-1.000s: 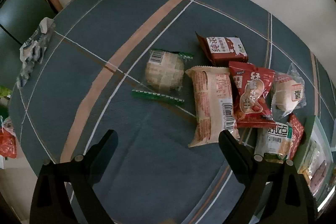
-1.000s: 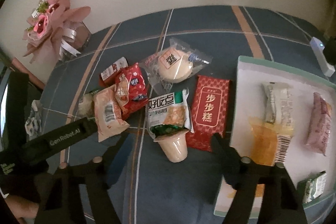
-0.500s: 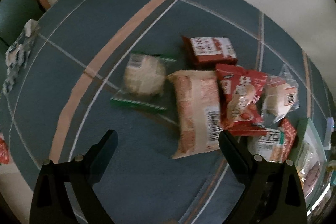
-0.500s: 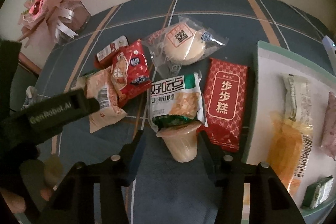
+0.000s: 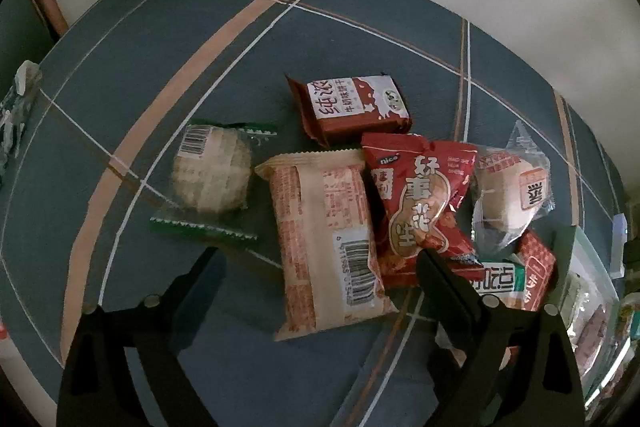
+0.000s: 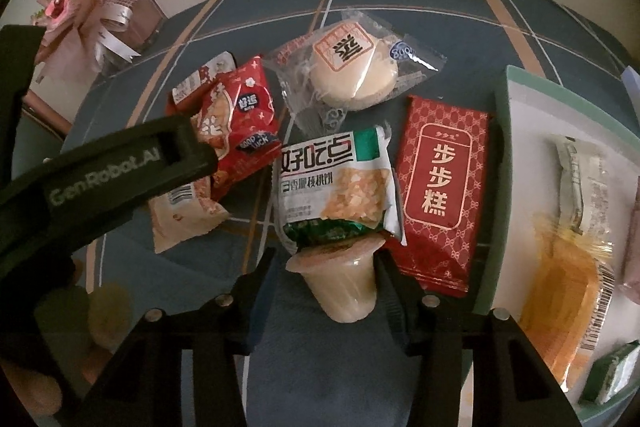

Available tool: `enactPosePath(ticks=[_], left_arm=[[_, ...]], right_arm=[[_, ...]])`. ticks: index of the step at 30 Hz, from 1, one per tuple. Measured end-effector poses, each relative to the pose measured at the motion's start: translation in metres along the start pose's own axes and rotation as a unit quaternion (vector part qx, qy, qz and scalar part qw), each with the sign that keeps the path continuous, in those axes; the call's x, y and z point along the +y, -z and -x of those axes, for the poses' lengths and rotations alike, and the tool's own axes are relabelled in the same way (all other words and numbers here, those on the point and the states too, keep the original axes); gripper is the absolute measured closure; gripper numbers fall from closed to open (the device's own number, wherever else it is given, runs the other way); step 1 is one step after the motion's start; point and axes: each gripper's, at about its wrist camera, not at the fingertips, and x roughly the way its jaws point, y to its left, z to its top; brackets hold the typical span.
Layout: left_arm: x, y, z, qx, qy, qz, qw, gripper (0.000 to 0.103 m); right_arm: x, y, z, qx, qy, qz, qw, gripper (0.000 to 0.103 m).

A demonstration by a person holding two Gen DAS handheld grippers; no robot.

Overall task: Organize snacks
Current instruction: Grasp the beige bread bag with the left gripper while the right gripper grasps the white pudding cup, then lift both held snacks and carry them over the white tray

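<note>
Snacks in crinkly wrappers; right gripper (image 6: 326,273), jaws just closing, brackets a tapered plastic jelly cup (image 6: 344,279); left gripper (image 5: 316,263) gapes.

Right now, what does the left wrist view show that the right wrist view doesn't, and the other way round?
Only the left wrist view: the round rice cracker in green-edged wrap.

Only the right wrist view: the jelly cup between the right gripper's jaws, which have just been closing round it, and the yellow packet in the tray.

Both: the red peanut bag, the round clear-wrapped pastry, the beige barcode packet.
</note>
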Motion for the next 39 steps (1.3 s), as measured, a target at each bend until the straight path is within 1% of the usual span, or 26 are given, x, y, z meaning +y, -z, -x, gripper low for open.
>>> enactPosePath(ticks=[2, 4, 5, 7, 8, 10, 11, 12, 14, 16, 21, 25, 31, 35, 39], left_arm=[[-0.001, -0.004, -0.005, -0.001, 0.001, 0.001, 1.0, 0.009], [-0.004, -0.004, -0.008, -0.003, 0.003, 0.001, 1.0, 0.017], [-0.005, -0.005, -0.007, -0.006, 0.005, 0.002, 1.0, 0.019], [-0.006, -0.005, -0.007, -0.008, 0.004, 0.0, 1.0, 0.031], [-0.007, -0.005, -0.007, -0.008, 0.004, -0.002, 1.0, 0.034], [-0.008, -0.003, -0.007, -0.007, 0.005, -0.004, 1.0, 0.047], [-0.01, -0.003, -0.007, -0.005, 0.003, -0.006, 1.0, 0.051], [-0.01, -0.003, -0.008, -0.004, 0.001, -0.008, 1.0, 0.059], [-0.011, -0.001, -0.005, -0.005, -0.006, -0.012, 0.9999, 0.062], [-0.009, 0.003, 0.0, -0.006, -0.009, -0.016, 0.9998, 0.069], [-0.005, 0.01, 0.011, 0.002, -0.003, -0.006, 1.0, 0.07], [-0.001, 0.011, 0.019, 0.002, 0.005, 0.005, 1.0, 0.07], [0.001, 0.009, 0.048, -0.028, 0.019, 0.011, 0.9994, 0.07], [-0.002, 0.009, 0.073, -0.053, 0.032, 0.007, 0.9981, 0.07], [-0.007, 0.007, 0.089, -0.07, 0.041, 0.001, 0.9967, 0.07]], right_arm=[[0.001, -0.001, -0.001, -0.003, 0.001, 0.0, 1.0, 0.056], [0.0, -0.002, -0.001, -0.002, -0.002, -0.003, 1.0, 0.057], [0.0, -0.003, -0.002, -0.002, -0.003, -0.004, 1.0, 0.057], [-0.001, -0.003, -0.002, -0.002, -0.004, -0.005, 1.0, 0.057], [-0.001, -0.003, -0.002, -0.002, -0.005, -0.006, 1.0, 0.057], [-0.003, -0.003, -0.002, -0.002, -0.008, -0.008, 1.0, 0.058], [-0.004, -0.003, -0.001, -0.002, -0.009, -0.01, 1.0, 0.058], [-0.004, -0.003, -0.001, -0.001, -0.01, -0.012, 1.0, 0.058], [-0.008, -0.003, 0.001, 0.0, -0.013, -0.014, 1.0, 0.058], [-0.01, -0.002, 0.003, 0.001, -0.013, -0.017, 1.0, 0.058], [-0.018, 0.0, 0.011, 0.001, -0.019, -0.025, 1.0, 0.058], [-0.023, 0.0, 0.023, -0.008, -0.023, -0.027, 0.999, 0.058], [-0.025, -0.007, 0.046, -0.03, -0.035, -0.033, 0.998, 0.058], [-0.027, -0.011, 0.067, -0.052, -0.045, -0.039, 0.997, 0.058], [-0.026, -0.014, 0.086, -0.076, -0.051, -0.044, 0.995, 0.058]])
